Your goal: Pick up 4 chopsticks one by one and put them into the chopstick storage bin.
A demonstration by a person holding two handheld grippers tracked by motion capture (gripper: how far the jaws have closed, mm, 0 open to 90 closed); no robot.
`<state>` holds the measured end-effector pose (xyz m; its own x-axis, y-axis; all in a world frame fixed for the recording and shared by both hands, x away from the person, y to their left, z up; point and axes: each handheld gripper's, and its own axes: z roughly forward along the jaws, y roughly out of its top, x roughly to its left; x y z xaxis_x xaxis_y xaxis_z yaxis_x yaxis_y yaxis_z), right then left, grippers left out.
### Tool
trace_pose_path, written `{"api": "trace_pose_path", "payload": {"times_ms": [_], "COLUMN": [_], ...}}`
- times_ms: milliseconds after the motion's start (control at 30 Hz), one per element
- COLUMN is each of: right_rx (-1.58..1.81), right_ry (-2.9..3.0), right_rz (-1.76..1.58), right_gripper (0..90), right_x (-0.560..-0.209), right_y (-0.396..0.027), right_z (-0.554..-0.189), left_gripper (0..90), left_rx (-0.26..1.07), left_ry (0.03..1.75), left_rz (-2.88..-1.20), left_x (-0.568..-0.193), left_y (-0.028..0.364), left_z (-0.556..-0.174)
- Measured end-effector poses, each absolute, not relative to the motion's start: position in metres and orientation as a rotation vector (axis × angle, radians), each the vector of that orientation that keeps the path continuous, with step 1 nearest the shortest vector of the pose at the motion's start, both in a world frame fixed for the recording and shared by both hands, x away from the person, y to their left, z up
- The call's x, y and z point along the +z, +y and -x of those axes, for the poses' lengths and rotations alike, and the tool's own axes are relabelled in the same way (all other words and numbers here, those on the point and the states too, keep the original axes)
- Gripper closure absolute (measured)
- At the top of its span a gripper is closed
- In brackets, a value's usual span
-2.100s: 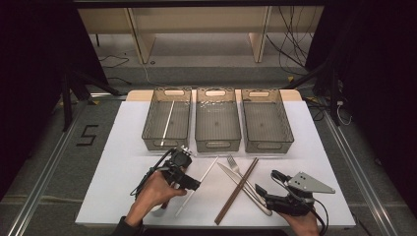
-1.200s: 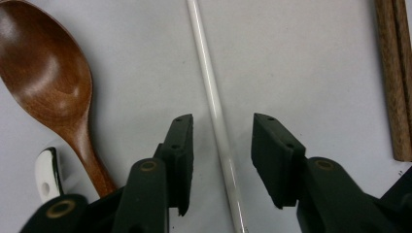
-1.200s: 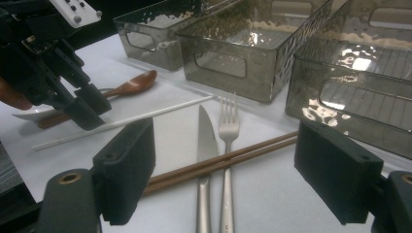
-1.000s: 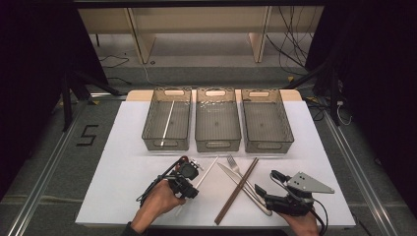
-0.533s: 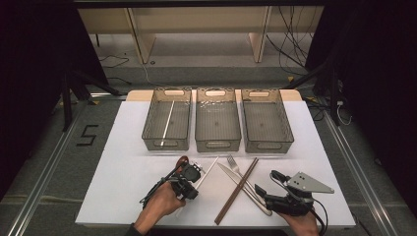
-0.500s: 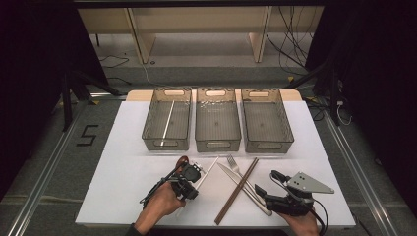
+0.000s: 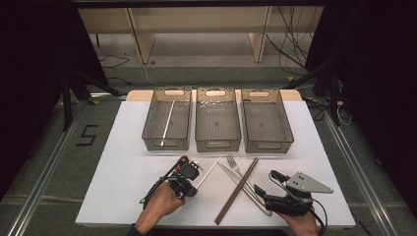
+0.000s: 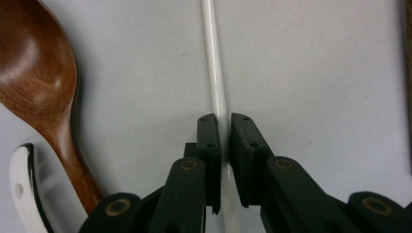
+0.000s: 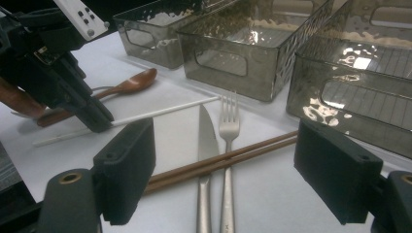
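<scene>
A thin white stick (image 8: 214, 73) lies on the white table (image 7: 123, 167), slanting up to the right (image 7: 210, 169). My left gripper (image 8: 224, 119) has just been closing, and its jaws now pinch this stick near its lower end (image 7: 195, 185). In the right gripper view, the left gripper (image 9: 97, 124) sits on the stick (image 9: 165, 112). My right gripper (image 9: 228, 165) stands open with nothing between its fingers. It rests low at the front right (image 7: 265, 183), facing the brown chopsticks (image 9: 228, 158), knife (image 9: 208, 141) and fork (image 9: 228, 126).
A wooden spoon (image 8: 39, 73) lies just left of the held stick. Three smoky plastic bins stand in a row behind: left (image 7: 167, 143) with a white stick (image 7: 168, 120) inside, middle (image 7: 218, 145), right (image 7: 268, 145). Bare table lies at the far left.
About two seconds ago the left hand slid a little toward the near edge, onto the white stick, and has held there since. The right gripper has not moved.
</scene>
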<state>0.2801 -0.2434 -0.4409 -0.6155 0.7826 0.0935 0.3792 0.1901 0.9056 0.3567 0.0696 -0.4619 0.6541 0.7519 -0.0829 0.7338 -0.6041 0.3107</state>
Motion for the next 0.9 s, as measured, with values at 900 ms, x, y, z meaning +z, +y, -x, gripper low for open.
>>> {"api": "trace_pose_path", "payload": {"times_ms": [900], "right_rx": [1.406], "right_ry": [2.085], "right_rz": [-1.086], "right_gripper": [24.0], "right_x": [-0.4410], "right_y": [-0.2443], "right_z": [-0.2805], "left_gripper": [83.8], "left_rx": [0.082], "left_ry": [1.203], "left_rz": [-2.533], "left_x": [-0.4605], "left_y": [0.0750], "left_z": [-0.3617]}}
